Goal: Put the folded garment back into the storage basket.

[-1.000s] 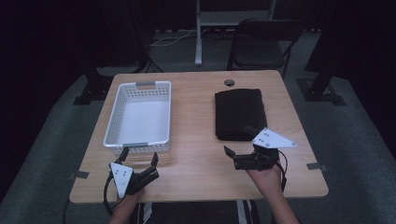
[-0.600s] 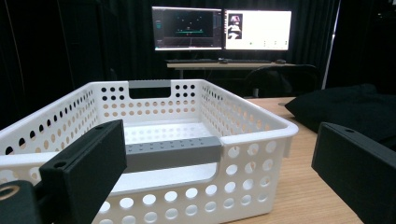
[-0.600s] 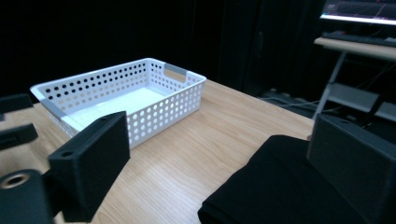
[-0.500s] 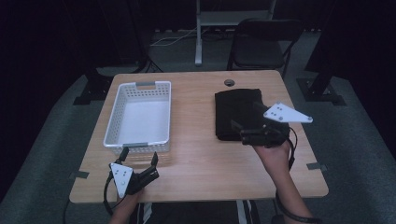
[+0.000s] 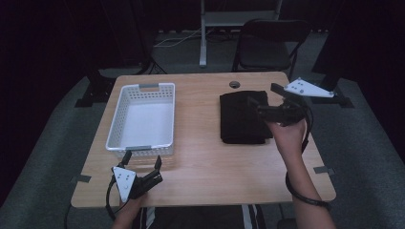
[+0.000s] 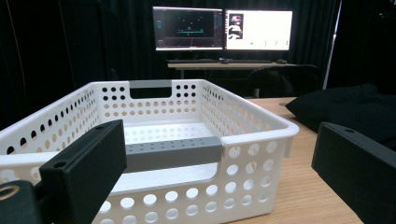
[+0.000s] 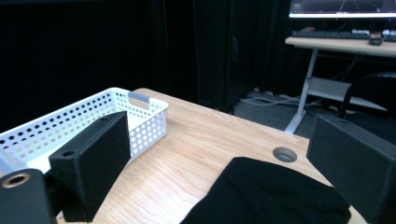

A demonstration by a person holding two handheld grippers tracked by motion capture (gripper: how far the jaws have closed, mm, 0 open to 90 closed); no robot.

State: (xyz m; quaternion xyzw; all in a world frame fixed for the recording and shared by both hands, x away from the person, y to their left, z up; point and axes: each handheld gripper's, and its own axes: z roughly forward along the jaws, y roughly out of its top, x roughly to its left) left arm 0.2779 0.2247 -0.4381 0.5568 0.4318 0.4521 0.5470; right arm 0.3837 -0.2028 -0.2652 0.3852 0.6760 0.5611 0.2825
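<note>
While both grippers' fingers gape, the right gripper view reveals the grommet [image 7: 284, 154].

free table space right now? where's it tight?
Bare wood between the white basket and the folded black cloth, running to the far edge. Also the near strip right of the left tool, below the cloth. Tight spots: right edge, where the right tool hangs over the cloth, and the near-left corner by the basket.
</note>
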